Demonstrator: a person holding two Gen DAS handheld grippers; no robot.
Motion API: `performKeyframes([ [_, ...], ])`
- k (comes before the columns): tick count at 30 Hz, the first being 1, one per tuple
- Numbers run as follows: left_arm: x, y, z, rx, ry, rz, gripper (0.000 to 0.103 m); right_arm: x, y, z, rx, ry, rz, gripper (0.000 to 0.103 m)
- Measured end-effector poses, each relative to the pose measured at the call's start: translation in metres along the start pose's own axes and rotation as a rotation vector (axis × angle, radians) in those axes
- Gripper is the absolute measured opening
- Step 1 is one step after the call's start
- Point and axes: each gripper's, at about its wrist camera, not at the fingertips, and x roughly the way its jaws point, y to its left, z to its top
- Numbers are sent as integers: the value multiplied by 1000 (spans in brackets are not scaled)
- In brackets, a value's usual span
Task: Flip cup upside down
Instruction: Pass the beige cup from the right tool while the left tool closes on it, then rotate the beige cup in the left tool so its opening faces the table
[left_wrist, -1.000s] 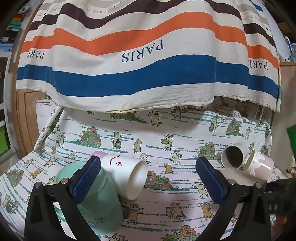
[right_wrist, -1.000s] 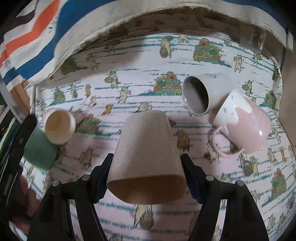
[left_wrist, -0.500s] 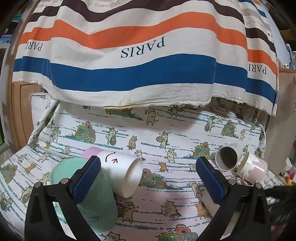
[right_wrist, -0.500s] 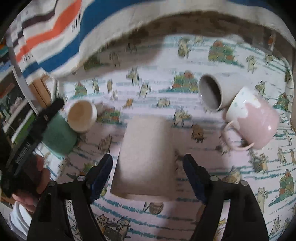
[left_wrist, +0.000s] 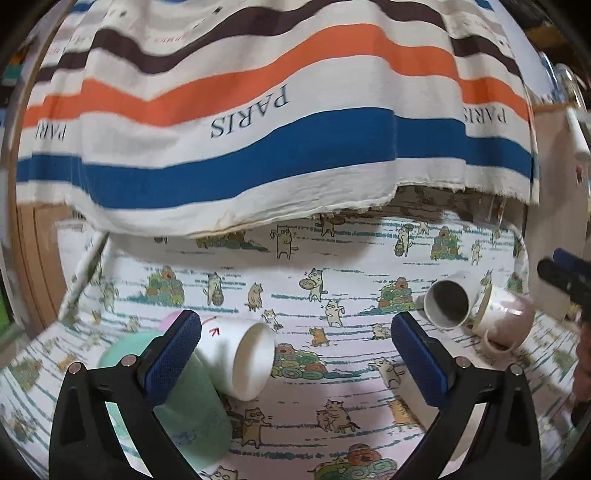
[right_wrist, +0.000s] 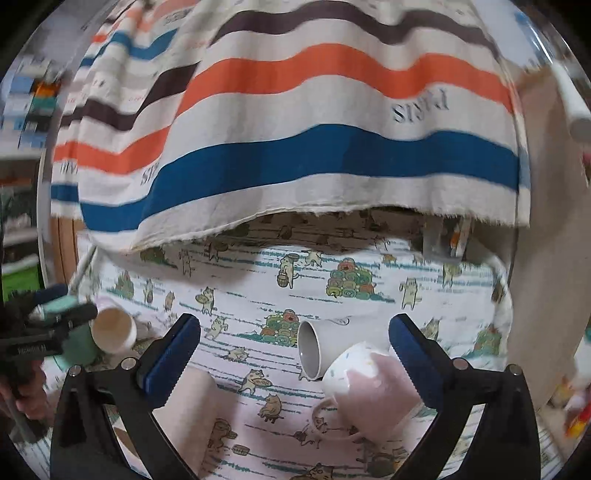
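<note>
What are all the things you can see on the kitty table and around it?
Brown paper cup: one, tan, upside down on the cloth, behind the right gripper's left finger.
Pink mug: one, pink and white, on its side at the right.
Grey cup: one, grey, on its side, touching the pink mug.
White cup: one, white with a red mark, on its side at the left.
Green cup: one, mint green, lying against the white cup.
Tablecloth: one, white with cartoon cats.
Striped cloth: one, brown, orange and blue, hanging behind.
Left gripper: open, empty.
Right gripper: open, empty.
</note>
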Motion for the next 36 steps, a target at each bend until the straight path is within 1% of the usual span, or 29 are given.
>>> performKeyframes([
  [2, -2, -6, 0, 26, -1, 19, 102, 5, -5, -3, 52, 19, -4, 102],
  [4, -3, -17, 5, 23, 45, 1, 102, 5, -7, -3, 57, 32, 6, 102],
  [5, -6, -23, 9, 28, 56, -6, 102, 5, -8, -5, 53, 36, -7, 102],
  [8, -10, -44, 24, 60, 80, 35, 102, 5, -11, -7, 56, 43, -42, 102],
  [10, -12, -53, 36, 51, 108, 67, 102, 4, -14, -10, 74, 38, -67, 102],
  [13, -14, -62, 51, 27, 137, 42, 102, 7, -21, -11, 90, 56, -91, 102],
  [15, -12, -70, 56, 36, 161, 57, 102, 8, -26, -11, 111, 59, -94, 102],
  [18, -1, -82, 58, 40, 258, 50, 102, 4, -37, -8, 160, 39, -107, 102],
  [19, 6, -85, 57, 31, 306, 46, 102, 2, -41, -7, 173, 27, -128, 102],
  [20, 12, -88, 55, 19, 357, 39, 102, -1, -45, -6, 186, 7, -183, 102],
  [21, 23, -90, 52, 1, 430, 20, 102, -2, -49, -5, 193, -5, -236, 102],
  [23, 41, -93, 43, -50, 550, -19, 102, -3, -55, -4, 207, -16, -293, 102],
  [24, 47, -93, 40, -84, 584, -26, 102, -3, -59, -4, 219, -18, -299, 102],
  [25, 52, -94, 37, -106, 601, -26, 102, -3, -63, -3, 236, -18, -300, 102],
  [28, 68, -101, 31, -124, 650, -5, 102, -5, -70, -3, 273, -17, -300, 102],
  [30, 75, -103, 28, -168, 706, -15, 102, -4, -73, -3, 286, -8, -302, 102],
  [31, 77, -104, 27, -188, 720, -27, 101, -4, -75, -4, 291, -3, -300, 102],
  [33, 77, -109, 28, -194, 723, -39, 101, -1, -77, -5, 313, 15, -289, 102],
  [36, 82, -116, 31, -184, 718, -10, 101, 1, -78, -6, 331, 33, -277, 102],
])
